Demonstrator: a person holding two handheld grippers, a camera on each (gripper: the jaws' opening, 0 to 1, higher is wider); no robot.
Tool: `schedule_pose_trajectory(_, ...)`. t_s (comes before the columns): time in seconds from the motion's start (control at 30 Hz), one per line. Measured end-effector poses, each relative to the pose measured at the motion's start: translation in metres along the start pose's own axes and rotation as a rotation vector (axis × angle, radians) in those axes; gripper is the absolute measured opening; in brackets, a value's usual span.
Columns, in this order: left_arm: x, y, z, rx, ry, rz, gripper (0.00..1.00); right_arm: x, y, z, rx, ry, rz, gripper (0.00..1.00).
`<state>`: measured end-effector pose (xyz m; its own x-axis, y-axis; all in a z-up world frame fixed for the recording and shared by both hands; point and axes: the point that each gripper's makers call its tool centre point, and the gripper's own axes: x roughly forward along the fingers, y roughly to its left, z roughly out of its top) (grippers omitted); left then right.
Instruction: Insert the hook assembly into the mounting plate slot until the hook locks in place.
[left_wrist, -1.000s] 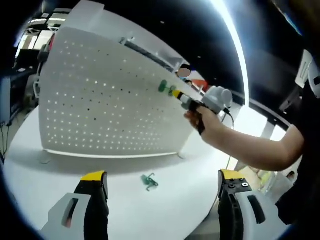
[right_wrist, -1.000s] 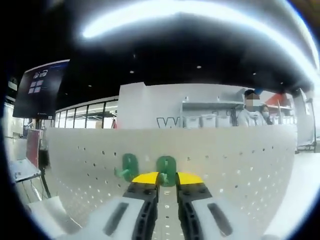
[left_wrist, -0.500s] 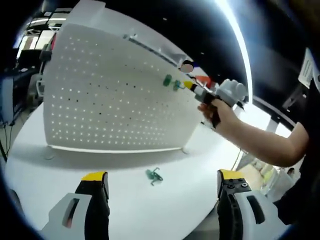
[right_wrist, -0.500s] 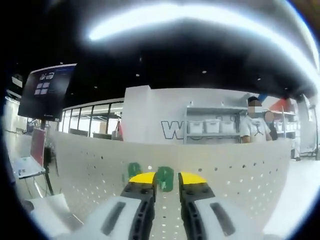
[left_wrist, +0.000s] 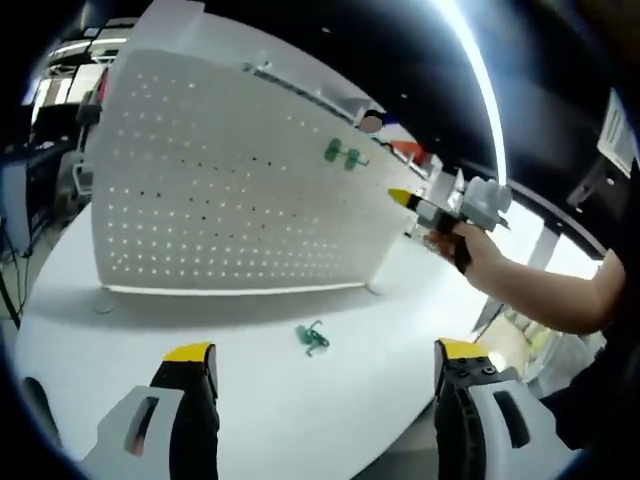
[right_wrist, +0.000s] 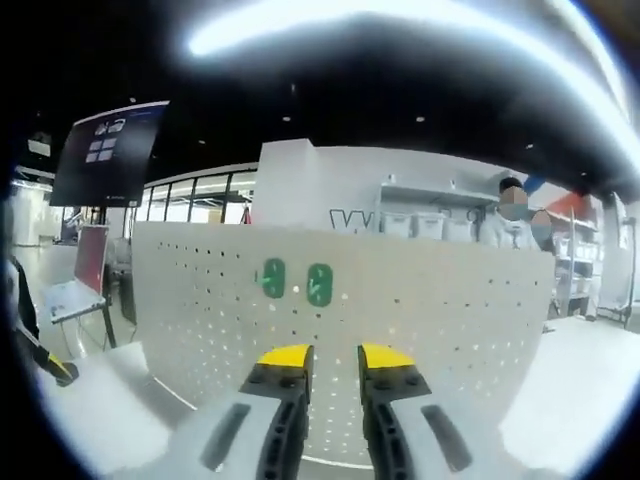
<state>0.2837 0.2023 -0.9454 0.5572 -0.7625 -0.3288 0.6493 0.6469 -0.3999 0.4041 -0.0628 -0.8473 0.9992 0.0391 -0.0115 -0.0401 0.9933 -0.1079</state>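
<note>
While two green hooks (right_wrist: 296, 281) sat side by side on the upper face of the white perforated mounting plate (right_wrist: 430, 310), a third green hook (left_wrist: 312, 337) lay loose on the white table (left_wrist: 120, 330) in front of the plate's lower edge, well apart from either tool. Judged from this layout, two insertions appeared complete and one hook remained to be picked up and seated; whether the mounted pair was fully locked could not be confirmed at this resolution.

The right gripper (right_wrist: 323, 356) was positioned in front of the plate, below the two mounted hooks and apart from them. Its yellow-tipped jaws stood slightly parted with a narrow gap, and nothing was held between them. The left gripper (left_wrist: 325, 352) was held low over the near edge of the table, its jaws spread wide and empty, with the loose hook lying ahead of them.

The left gripper view showed the loose hook, the table surface, the plate's side edge, and the person's hand (left_wrist: 470, 245) carrying the right gripper beside the plate. The right gripper view showed the plate face-on, with the mounted hooks as two distinct oval bases, plus a dark wall screen (right_wrist: 108, 152) and shelving beyond.
</note>
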Motion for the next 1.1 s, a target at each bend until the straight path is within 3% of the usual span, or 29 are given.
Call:
schedule_pose_trajectory(0.13,-0.001,-0.001,-0.002,0.003,0.007,-0.003,0.90,-0.012,0.012,-0.014,0.048,0.030,0.066,0.15)
schedule_pose_trajectory(0.4,-0.004,-0.001,-0.007,0.002,0.020,0.005,0.89,-0.038,0.039,-0.053,-0.040,0.138,0.178,0.15)
schedule_pose_trajectory(0.57,-0.009,0.004,-0.012,0.007,0.029,0.030,0.90,-0.054,0.049,-0.081,-0.040,0.218,0.215,0.15)
schedule_pose_trajectory(0.9,-0.016,0.004,-0.019,0.039,0.062,0.061,0.90,-0.084,0.074,-0.110,-0.035,0.309,0.290,0.17)
schedule_pose_trajectory(0.93,-0.017,0.004,-0.020,0.043,0.065,0.062,0.90,-0.089,0.079,-0.114,-0.030,0.331,0.321,0.17)
schedule_pose_trajectory(1.0,-0.019,0.003,-0.023,0.044,0.070,0.064,0.90,-0.099,0.091,-0.118,0.105,0.364,0.373,0.17)
schedule_pose_trajectory(1.03,-0.020,0.003,-0.025,0.043,0.073,0.065,0.90,-0.102,0.091,-0.118,0.128,0.368,0.374,0.17)
schedule_pose_trajectory(1.1,-0.023,0.002,-0.029,0.035,0.080,0.068,0.90,-0.109,0.089,-0.124,0.091,0.382,0.371,0.17)
